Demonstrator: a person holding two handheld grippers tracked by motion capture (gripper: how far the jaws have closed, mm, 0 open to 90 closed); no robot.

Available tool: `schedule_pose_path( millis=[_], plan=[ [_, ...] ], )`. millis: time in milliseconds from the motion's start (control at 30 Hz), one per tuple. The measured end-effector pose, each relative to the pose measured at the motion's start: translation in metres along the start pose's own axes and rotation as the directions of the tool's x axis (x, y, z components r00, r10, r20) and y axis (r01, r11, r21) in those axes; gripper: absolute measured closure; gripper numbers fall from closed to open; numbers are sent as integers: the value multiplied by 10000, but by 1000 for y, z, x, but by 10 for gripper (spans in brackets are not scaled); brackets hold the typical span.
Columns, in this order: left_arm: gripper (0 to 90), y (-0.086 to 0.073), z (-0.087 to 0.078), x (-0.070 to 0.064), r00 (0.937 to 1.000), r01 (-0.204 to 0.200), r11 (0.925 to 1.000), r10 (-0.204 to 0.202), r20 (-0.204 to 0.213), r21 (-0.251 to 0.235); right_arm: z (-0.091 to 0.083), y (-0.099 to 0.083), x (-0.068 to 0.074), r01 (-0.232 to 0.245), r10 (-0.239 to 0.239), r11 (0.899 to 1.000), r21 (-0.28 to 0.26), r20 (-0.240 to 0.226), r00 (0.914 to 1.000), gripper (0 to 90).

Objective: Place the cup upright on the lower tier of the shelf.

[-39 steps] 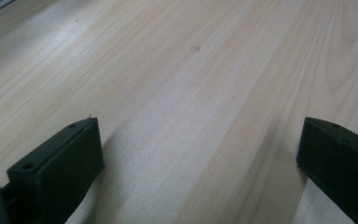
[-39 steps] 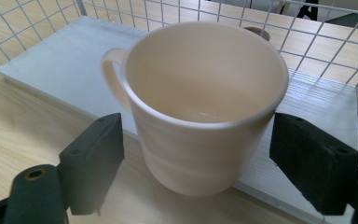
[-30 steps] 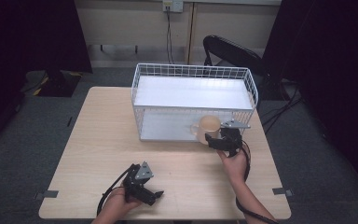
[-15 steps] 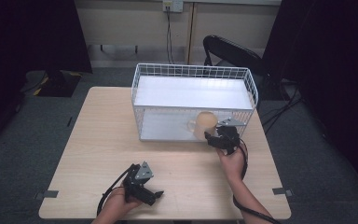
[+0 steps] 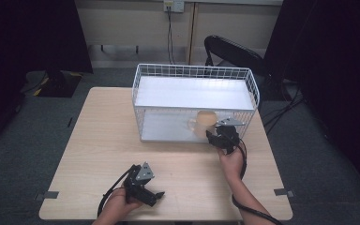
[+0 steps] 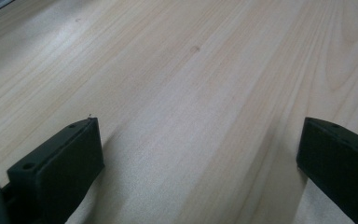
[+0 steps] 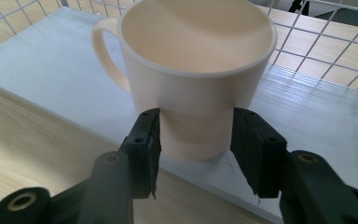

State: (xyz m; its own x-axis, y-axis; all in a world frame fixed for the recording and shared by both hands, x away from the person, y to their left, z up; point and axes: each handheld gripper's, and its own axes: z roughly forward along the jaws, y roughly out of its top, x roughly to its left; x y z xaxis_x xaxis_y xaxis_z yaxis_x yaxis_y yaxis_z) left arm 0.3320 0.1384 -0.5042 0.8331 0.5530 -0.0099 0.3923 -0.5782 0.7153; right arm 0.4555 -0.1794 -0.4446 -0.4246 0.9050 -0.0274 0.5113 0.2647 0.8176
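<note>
The mug (image 7: 193, 74) sits upright on the low shelf (image 7: 51, 70) of the wire rack (image 5: 194, 77), between the right gripper's (image 7: 196, 140) fingers, which touch its sides. The left gripper (image 6: 200, 154) rests on the worktop (image 5: 103, 136), fingers wide apart and empty.

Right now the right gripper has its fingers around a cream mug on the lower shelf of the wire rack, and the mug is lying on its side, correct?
Not quite: the mug stands upright, mouth up, as the right gripper view shows. The right gripper does have its fingers around it on the lower shelf of the wire rack.
</note>
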Motion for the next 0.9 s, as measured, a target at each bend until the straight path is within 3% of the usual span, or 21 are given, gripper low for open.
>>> schedule_pose_path(
  millis=[500, 800, 900],
  plan=[
    [0, 0, 0, 0, 10000, -3, 10000, 3, -2, 3, 4, 4, -3, -67, 67, 10000, -62, 14, 10000, 567],
    [0, 0, 0, 0, 10000, -2, 10000, 2, -12, 2, -2, 0, -7, -206, 206, 9992, -336, -1, 9998, 321],
    [0, 0, 0, 0, 10000, -2, 10000, 2, -12, 1, -4, 0, -7, -241, 239, 9990, -368, -59, 9997, 279]
  ],
)
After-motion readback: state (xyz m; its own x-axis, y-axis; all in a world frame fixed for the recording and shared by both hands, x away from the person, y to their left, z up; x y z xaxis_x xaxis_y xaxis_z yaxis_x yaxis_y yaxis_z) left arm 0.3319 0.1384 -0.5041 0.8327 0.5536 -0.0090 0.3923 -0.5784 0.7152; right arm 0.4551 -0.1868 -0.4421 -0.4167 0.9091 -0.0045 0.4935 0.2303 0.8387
